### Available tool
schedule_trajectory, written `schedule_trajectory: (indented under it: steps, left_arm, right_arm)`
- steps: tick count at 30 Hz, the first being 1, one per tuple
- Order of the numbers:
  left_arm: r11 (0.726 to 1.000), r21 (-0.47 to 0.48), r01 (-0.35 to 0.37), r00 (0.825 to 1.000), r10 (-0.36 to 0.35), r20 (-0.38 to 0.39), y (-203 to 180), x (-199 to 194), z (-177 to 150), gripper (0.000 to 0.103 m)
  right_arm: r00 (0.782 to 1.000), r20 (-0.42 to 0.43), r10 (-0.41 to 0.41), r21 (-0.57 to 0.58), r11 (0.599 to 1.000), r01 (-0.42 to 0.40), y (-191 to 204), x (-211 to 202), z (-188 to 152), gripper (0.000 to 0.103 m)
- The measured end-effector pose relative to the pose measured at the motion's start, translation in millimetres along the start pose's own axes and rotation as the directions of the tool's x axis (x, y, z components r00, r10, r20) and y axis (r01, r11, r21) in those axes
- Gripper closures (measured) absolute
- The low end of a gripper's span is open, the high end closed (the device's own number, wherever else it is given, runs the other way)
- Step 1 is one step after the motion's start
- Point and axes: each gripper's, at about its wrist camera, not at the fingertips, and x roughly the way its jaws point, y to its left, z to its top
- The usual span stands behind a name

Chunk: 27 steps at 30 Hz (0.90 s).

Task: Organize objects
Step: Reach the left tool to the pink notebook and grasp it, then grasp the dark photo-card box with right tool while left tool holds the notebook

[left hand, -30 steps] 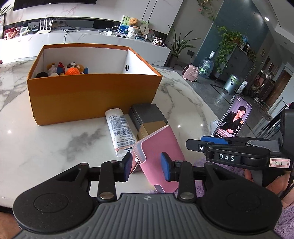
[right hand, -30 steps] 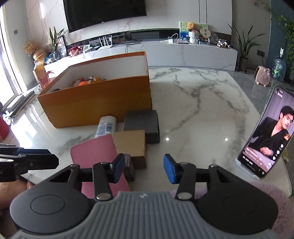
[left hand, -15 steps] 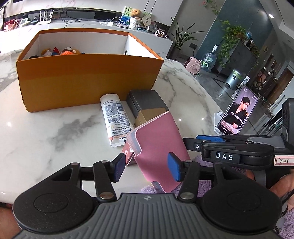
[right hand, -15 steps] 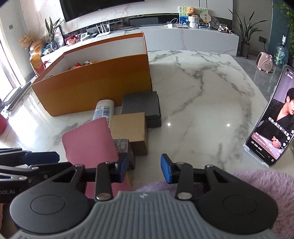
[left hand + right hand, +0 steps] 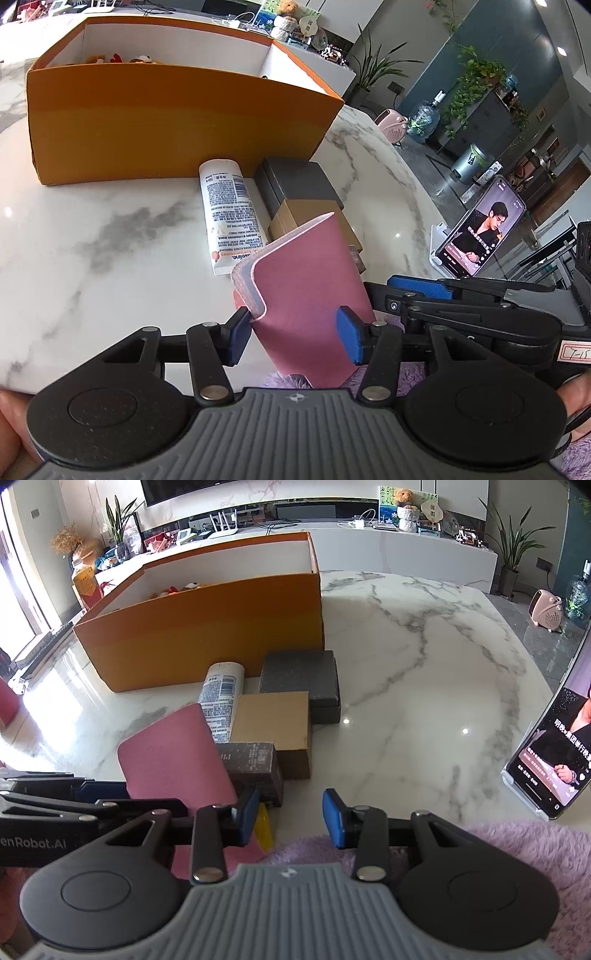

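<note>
While the white marbled surface (image 5: 110, 229) carries everything shown, its largest item is the orange box (image 5: 177, 122), open-topped, white inside, standing at the far left with small toys in its far corner. Near the box's front wall lie, side by side, a white tube (image 5: 227, 214) on the left and a dark grey box (image 5: 299, 181) on the right; a tan cardboard box (image 5: 273, 720) sits just nearer, touching the grey one, and a small dark speckled carton (image 5: 255, 764) lies against its near left corner. A pink notebook (image 5: 310, 295) stands tilted at the near edge, its spine to the left, between the blue pads of the left gripper (image 5: 293, 332). The left pad touches the spine; the right pad stands just off the cover, so the fingers are parted, having just closed a little around the book. The right gripper (image 5: 290, 819), to the right of the notebook, has its fingers apart with nothing between them, having just narrowed. A phone (image 5: 480, 236) leans on a stand at the right edge.
</note>
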Motion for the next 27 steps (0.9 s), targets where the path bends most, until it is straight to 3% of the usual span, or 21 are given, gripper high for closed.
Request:
schedule_trajectory:
  steps: [4,10,16,27]
  left_arm:
    - [1.0,0.008,0.014,0.999,-0.014,0.039,-4,-12,2,0.067]
    - [0.998,0.05,0.048,0.993,-0.053,0.103,-19,-31,4,0.083]
    - [0.992,0.124,0.012,0.988,-0.031,0.153,-34,-55,9,0.085]
    - [0.986,0.073,-0.147,0.977,0.134,0.167,-4,-82,22,0.085]
  right_arm:
    - [1.0,-0.013,-0.024,-0.009,1.0,0.024,2,3,-1,0.068]
    - [1.0,-0.015,-0.022,-0.016,1.0,0.022,3,3,-2,0.069]
    - [1.0,-0.006,0.019,0.016,1.0,-0.018,-3,0,-2,0.068]
    - [0.992,0.051,0.112,0.056,0.992,-0.115,-8,-9,1,0.06]
